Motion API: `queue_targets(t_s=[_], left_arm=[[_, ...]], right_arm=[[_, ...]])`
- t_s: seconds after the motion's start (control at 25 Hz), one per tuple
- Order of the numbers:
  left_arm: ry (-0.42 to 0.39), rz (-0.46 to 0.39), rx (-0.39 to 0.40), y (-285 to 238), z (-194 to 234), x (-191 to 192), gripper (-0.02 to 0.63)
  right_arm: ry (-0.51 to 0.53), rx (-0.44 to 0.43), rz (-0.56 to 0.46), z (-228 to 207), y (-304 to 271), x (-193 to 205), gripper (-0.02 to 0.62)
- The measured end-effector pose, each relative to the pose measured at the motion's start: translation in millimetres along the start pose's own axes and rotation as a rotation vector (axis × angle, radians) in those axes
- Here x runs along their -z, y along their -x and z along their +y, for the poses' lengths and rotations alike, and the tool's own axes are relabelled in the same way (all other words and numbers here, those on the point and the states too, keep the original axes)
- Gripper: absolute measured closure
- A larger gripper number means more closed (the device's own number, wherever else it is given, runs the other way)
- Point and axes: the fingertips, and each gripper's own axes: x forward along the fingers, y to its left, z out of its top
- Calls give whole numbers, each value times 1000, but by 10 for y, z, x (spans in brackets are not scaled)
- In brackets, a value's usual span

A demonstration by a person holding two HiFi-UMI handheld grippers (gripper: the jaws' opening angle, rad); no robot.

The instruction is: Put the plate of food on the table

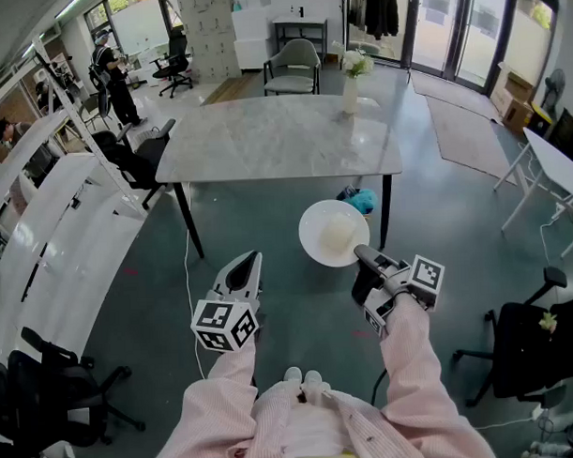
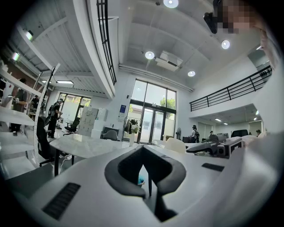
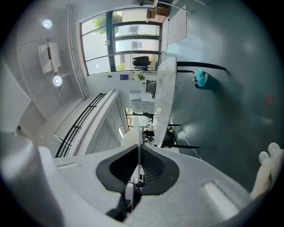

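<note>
The carry step is in hand: the plate (image 1: 310, 234), with a pale lump of food (image 1: 339, 235) in its middle, hangs in the air over the floor, just short of the near edge of the marble surface (image 1: 265, 140) and close to its right front leg. The right claw (image 1: 362, 256) pinches the plate by the rim on the person's side; in the right gripper view the thin white rim (image 3: 139, 142) runs edge-on between the two dark pads, which press on it from both sides. The left claw (image 1: 253, 260) is held low and to the left, well apart from the plate, its jaws drawn together with nothing between them.

The surface is mostly bare; only a vase of flowers (image 1: 350, 88) stands near its far right corner. A blue thing (image 1: 362, 201) lies on the floor under that side.

The next move likely calls for lifting the plate above the level of the top, bringing it forward over the near edge, keeping it flat so the food does not slide, then lowering it onto the marble well short of the vase before the jaws let go
</note>
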Motion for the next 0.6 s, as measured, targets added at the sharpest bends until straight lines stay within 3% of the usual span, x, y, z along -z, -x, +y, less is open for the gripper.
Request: queue_targets(t_s=[0.6], left_arm=[[5, 15, -21, 32, -21, 39, 609]], right_arm=[[2, 5, -8, 20, 108, -30, 577]])
